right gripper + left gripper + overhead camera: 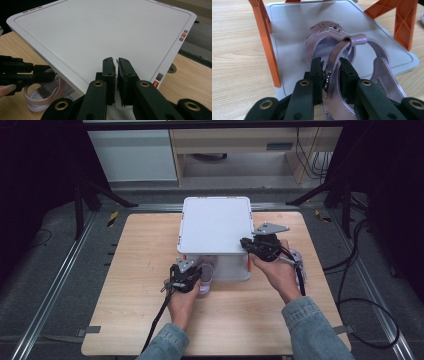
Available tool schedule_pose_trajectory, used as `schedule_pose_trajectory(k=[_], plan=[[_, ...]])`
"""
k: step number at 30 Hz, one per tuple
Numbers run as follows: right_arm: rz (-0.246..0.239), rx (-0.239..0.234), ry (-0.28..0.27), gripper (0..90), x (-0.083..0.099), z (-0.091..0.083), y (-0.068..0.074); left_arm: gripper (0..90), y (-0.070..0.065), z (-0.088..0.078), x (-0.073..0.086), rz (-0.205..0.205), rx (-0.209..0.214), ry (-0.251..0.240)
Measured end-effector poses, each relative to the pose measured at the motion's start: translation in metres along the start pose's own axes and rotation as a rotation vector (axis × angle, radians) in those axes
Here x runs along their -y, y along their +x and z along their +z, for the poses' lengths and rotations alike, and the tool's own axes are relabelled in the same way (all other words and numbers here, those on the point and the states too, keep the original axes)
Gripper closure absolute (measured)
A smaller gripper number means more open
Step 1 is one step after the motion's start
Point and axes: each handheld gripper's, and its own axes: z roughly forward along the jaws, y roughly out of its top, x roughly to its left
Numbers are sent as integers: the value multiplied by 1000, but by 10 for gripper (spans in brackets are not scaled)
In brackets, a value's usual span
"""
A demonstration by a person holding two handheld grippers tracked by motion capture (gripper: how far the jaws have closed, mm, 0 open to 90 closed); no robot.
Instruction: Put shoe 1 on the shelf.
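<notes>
1. High view: your table carries a white 2-tier rack.
2. A lilac sandal lies on the rack's lower shelf, between orange posts.
3. Your left gripper pinches the sandal's strap.
4. Your right gripper rests closed and empty over the rack's top.
</notes>
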Motion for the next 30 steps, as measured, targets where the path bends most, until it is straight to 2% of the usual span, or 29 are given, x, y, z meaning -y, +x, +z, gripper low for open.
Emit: schedule_pose_trajectory(k=[1,3,5,9,10,13,14,16,19,21,23,24,25,29,30], plan=[[0,1,0,842,0,0,0,709,0,-2,-1,-10,6,-4],[1,0,1,838,0,0,0,630,-1,-3,-2,-5,8,-15],[0,0,1,837,0,0,0,598,-1,-6,-3,6,19,-27],[-4,7,1,836,0,0,1,551,-3,-18,-2,87,33,-31],[-4,8,1,836,0,0,1,551,-3,-26,-1,138,29,-41],[-6,10,3,833,0,0,1,622,-3,-41,1,234,28,-82],[-8,10,2,833,0,0,1,627,-3,-48,0,311,32,-88],[-9,11,2,830,0,0,1,680,-3,-54,0,370,40,-87],[-7,13,1,830,0,1,1,793,-4,-60,2,438,66,-56],[-10,16,1,831,0,0,2,844,-6,-63,5,483,71,-45],[-10,15,1,832,0,1,2,874,-8,-65,8,511,89,-37],[-10,15,0,832,0,1,2,879,-10,-66,10,537,92,-32],[-10,15,0,831,0,1,1,884,-13,-66,13,549,113,-26],[-11,15,-1,830,0,1,1,888,-20,-66,21,591,142,-12],[-12,16,0,830,0,1,1,886,-22,-65,24,614,144,-1]])
